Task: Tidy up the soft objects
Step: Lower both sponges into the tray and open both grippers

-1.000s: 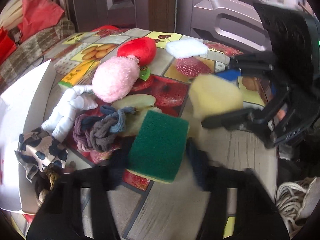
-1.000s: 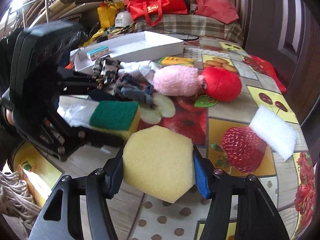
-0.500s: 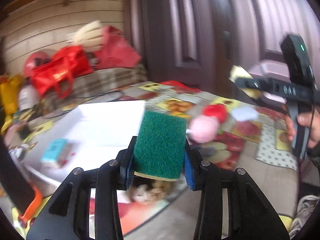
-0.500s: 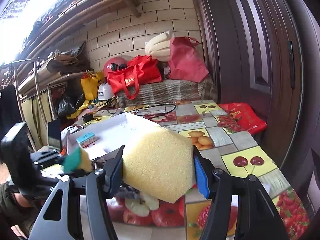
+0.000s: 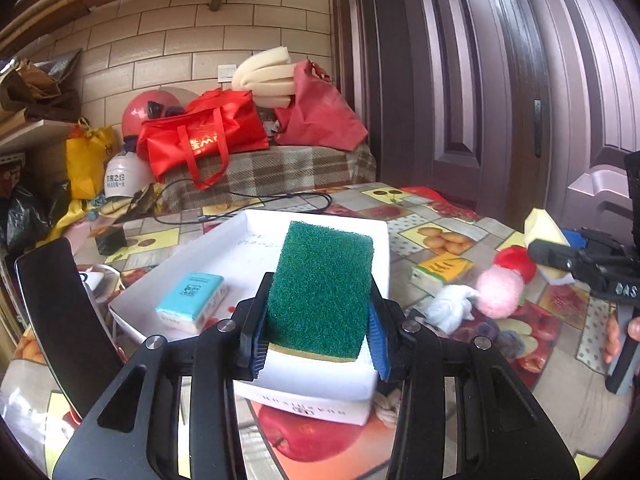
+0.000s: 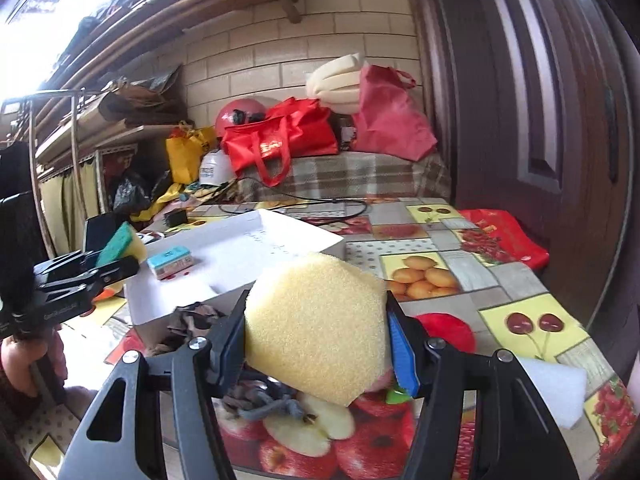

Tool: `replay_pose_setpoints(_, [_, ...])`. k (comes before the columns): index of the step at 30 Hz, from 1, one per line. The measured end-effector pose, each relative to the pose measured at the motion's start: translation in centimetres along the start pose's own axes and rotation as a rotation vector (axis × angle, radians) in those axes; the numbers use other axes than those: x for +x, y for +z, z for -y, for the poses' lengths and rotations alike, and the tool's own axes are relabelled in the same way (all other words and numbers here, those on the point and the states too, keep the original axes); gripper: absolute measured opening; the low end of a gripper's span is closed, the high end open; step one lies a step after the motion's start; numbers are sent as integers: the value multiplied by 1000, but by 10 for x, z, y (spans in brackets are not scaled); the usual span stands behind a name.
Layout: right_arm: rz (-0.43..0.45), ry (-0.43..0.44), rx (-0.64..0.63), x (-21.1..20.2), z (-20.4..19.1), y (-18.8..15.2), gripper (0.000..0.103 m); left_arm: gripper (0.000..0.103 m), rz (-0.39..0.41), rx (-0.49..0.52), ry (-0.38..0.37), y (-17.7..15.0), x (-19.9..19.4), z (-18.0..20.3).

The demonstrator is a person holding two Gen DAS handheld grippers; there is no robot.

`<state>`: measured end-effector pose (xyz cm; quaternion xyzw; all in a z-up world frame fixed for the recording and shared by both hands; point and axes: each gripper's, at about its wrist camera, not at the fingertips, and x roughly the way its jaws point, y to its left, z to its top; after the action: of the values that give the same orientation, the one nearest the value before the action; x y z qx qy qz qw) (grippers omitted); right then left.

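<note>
Left gripper clamped on a green scouring sponge, held above the near end of a white tray on the fruit-patterned surface. Right gripper closed on a yellow hexagonal sponge, raised over a grey rope toy. Inside the tray, a teal tissue pack; beside it, a pink plush ball.

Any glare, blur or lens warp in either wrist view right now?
Left wrist: sharp and evenly lit, fisheye bends the door, green sponge crisp. Right wrist: upper-left corner blown out by daylight, yellow sponge clear, white box clear, edges curved.
</note>
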<state>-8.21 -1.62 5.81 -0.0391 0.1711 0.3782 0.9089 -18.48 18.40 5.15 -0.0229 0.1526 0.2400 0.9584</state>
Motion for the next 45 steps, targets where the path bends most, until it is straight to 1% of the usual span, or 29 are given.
replay_pose_setpoints(5, [-35,64,-33,25,-30,2,61,40,-5,-19,56,7,19,-12])
replay_pose_setpoints(12, [-38,129,-86,48,-66,5,61,40,-29,-72,118,13,43,-34])
replay_pose_setpoints(16, [-42,145,-93,60,-80,7,61,40,-36,-93,151,15,53,-45])
replay_pose_setpoints(21, [-33,152,-64,75,-90,12,61,40,-50,-99,169,17,62,-50])
replay_pose_setpoints(27, [-37,137,-40,95,-99,18,61,40,-57,-106,178,19,67,-53])
replay_pose_setpoints(33, [-45,104,39,116,-96,25,62,40,-64,-113,196,21,72,-58])
replay_pose_setpoints(41, [-71,59,88,141,-92,32,62,41,-80,-140,237,24,85,-66])
replay_pose_setpoints(45, [-76,28,104,153,-90,36,62,41,-88,-144,269,26,93,-68])
